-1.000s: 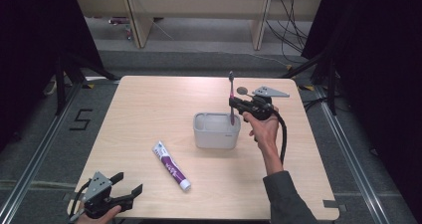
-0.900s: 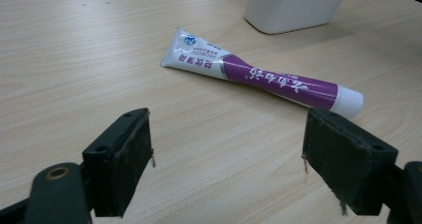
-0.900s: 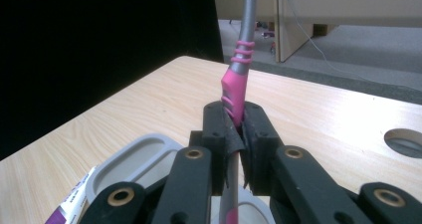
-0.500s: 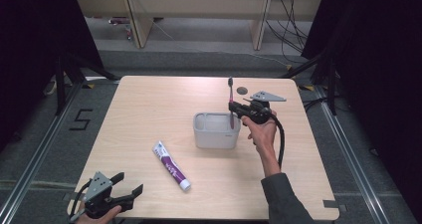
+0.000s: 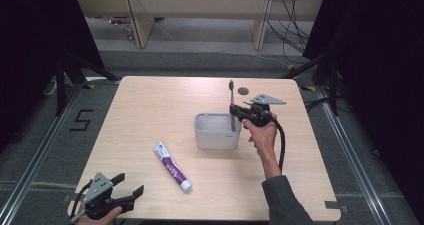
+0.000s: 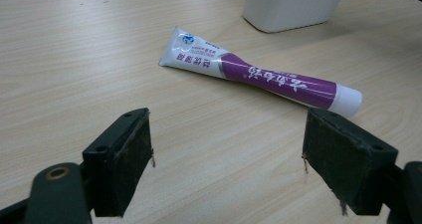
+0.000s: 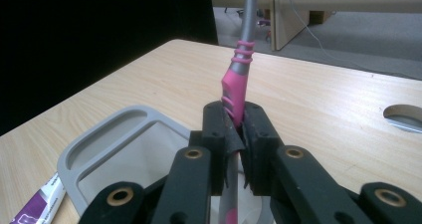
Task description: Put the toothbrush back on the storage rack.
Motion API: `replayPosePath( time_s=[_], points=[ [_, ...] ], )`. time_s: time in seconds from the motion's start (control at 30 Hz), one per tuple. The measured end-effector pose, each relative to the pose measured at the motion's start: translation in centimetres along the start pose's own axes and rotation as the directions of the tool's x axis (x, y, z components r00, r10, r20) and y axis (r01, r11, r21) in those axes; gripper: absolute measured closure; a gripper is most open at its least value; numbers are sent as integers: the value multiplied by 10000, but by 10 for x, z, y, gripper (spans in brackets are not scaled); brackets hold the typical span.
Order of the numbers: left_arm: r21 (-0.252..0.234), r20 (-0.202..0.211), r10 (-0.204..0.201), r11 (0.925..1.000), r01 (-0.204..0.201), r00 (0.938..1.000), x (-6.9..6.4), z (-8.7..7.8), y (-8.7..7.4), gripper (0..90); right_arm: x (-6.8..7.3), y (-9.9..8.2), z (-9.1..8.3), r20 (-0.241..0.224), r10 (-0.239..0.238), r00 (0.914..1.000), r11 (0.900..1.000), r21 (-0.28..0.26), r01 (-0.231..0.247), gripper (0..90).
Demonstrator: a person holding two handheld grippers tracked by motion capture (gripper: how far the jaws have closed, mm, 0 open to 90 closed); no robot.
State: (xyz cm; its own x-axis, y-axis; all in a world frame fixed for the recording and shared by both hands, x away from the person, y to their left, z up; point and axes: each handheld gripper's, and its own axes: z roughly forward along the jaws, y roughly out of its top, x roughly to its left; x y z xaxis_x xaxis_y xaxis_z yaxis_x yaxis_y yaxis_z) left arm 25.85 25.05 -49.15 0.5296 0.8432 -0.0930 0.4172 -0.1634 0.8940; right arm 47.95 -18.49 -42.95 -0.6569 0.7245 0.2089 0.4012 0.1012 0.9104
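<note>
Now, toothbrush (image 5: 231, 99): upright over the holder (image 5: 216, 131), barely moved since a second ago; lowering remains.
Right gripper (image 5: 238, 111): clamped on the toothbrush.
Left gripper (image 5: 131, 191): released, near the toothpaste (image 6: 259, 77).

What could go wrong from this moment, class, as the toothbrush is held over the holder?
1. The right hand-held gripper pinches the toothbrush on its narrow handle; it might pivot or slip.
2. Its lower end sits at the grey holder's right rim; it could catch there and nudge the holder.
</note>
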Motion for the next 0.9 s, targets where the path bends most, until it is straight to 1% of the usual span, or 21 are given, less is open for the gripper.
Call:
replayPosePath(
  time_s=[0.03,0.07,0.13,0.17,0.23,0.27,0.3,0.33,0.43,0.47,0.5,0.57,0.6,0.63,0.67,0.7,0.73,0.77,0.8,0.87,0.9],
  points=[
    [-1,5,14,10000,-14,10000,0,0,0,189,0,-1,0,-53,96,9999,9999,46,-96,820],
    [-12,-3,-16,10000,16,10000,0,0,0,188,0,-1,0,97,-5,10000,10000,75,4,820],
    [1,3,-1,10000,1,10000,0,0,0,189,1,-3,1,2,318,9995,9993,180,-318,819],
    [18,2,3,10000,-3,10000,0,0,0,188,0,-3,1,121,74,9999,9999,128,-76,819],
    [42,28,50,10000,-51,10000,0,0,0,188,0,-4,2,159,-25,9999,9998,175,22,818],
    [23,40,36,10000,-36,10000,0,1,0,188,-2,-3,2,75,-309,9995,9994,159,307,817],
    [20,38,50,10000,-51,10000,0,1,0,188,-1,-4,2,138,-19,9999,9998,219,16,817],
    [88,-45,-40,10000,41,10000,-1,0,0,188,-1,-3,2,133,-115,9998,9996,251,112,816],
    [30,4,14,10000,-14,10000,0,0,0,188,-1,-4,1,207,-155,9997,9995,266,150,815],
    [27,2,20,10000,-20,10000,0,0,0,188,-2,-5,1,338,-232,9992,9995,232,224,813],
    [128,-94,-159,9998,160,9998,-2,-1,0,188,-1,-5,0,198,-38,9998,9994,332,31,812],
    [139,-81,-103,9998,105,9999,-2,-1,0,188,0,-5,-1,242,113,9996,9991,409,-123,807],
    [90,-59,-66,9999,66,10000,-1,0,0,188,0,-5,0,251,87,9996,9992,391,-97,803],
    [0,21,39,10000,-39,10000,0,0,0,188,-2,-6,0,282,-96,9996,9993,367,85,802],
    [135,-112,-171,9998,173,9998,-2,-1,0,189,-2,-6,1,226,-100,9997,9992,388,91,802],
    [36,12,-12,10000,12,10000,0,0,0,188,-2,-6,1,215,-106,9997,9990,428,96,801],
    [-28,61,5,10000,-5,10000,0,0,0,188,-3,-5,1,196,-331,9993,9987,383,324,799],
    [6,21,-10,10000,10,10000,0,0,0,188,-1,-6,0,298,-28,9996,9991,426,15,798],
    [141,-68,-90,9999,91,9999,-2,-1,0,188,-2,-6,0,281,-66,9996,9991,427,54,795],
    [-13,146,98,10000,-98,9998,-1,1,0,189,-3,-6,0,335,-273,9991,9986,460,258,779],
    [-21,108,56,10000,-56,9999,-1,1,0,188,-3,-6,0,359,-331,9988,9984,475,313,776]
  ],
)
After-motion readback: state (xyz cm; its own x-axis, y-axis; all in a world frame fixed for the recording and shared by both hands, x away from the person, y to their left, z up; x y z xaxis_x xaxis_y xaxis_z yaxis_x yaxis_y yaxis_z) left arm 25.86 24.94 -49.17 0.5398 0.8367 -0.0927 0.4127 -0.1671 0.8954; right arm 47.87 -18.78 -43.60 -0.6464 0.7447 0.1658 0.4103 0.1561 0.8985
